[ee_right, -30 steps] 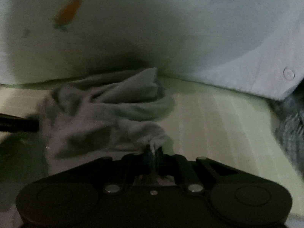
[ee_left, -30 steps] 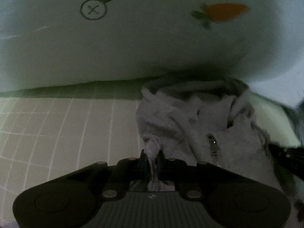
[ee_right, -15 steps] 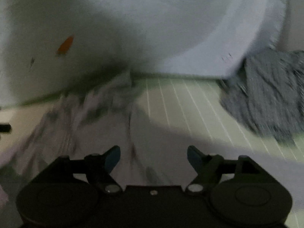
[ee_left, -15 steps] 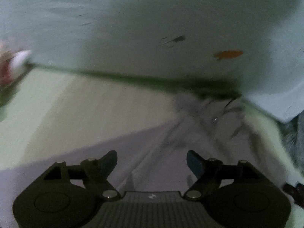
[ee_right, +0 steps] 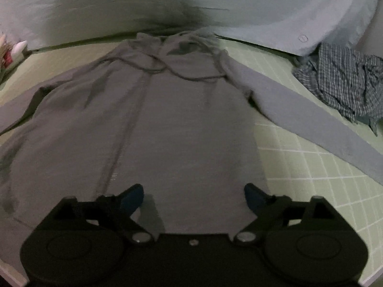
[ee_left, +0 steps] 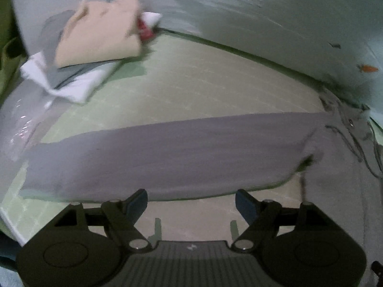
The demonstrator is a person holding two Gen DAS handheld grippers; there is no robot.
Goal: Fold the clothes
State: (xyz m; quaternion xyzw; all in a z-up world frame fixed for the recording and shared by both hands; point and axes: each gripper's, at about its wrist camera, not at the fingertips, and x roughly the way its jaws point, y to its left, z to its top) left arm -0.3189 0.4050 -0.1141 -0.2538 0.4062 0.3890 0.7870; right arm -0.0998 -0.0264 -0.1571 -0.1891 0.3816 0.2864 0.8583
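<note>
Right wrist view: a grey hoodie (ee_right: pixel 177 124) lies spread flat on the green gridded mat (ee_right: pixel 311 181), front side up, its hood end toward the far edge where a pale sheet with small carrot prints (ee_right: pixel 100 9) hangs behind it. A drawstring (ee_right: pixel 153 68) loops across the chest, and a centre seam runs down the body toward the camera. One sleeve (ee_right: pixel 308 122) stretches out straight to the right across the mat. Beyond that sleeve, near the mat's far right corner, sits a crumpled checked shirt (ee_right: pixel 344 81), apart from the hoodie. The right tool (ee_right: pixel 194 196) hovers over the lower part of the hoodie's body; its jaws are opening, with only flat fabric seen beneath them and nothing pinched between the blue pads (ee_right: pixel 132 197).

Left wrist view, somewhat blurred: the hoodie's other sleeve (ee_left: pixel 167 157) runs straight across the picture, laid flat on the mat (ee_left: pixel 215 88), joining the body at the right edge where the drawstrings (ee_left: pixel 352 141) show. The left tool (ee_left: pixel 191 199) sits just short of the sleeve's near edge with its jaws wide apart and nothing held; bare mat shows between the pads (ee_left: pixel 137 201). At the far left corner lies a stack of folded clothes (ee_left: pixel 79 55): a beige piece on top, grey under it, white at the bottom, well apart from the sleeve. A small red and white object (ee_left: pixel 147 25) sits just behind the stack; what it is cannot be told.
</note>
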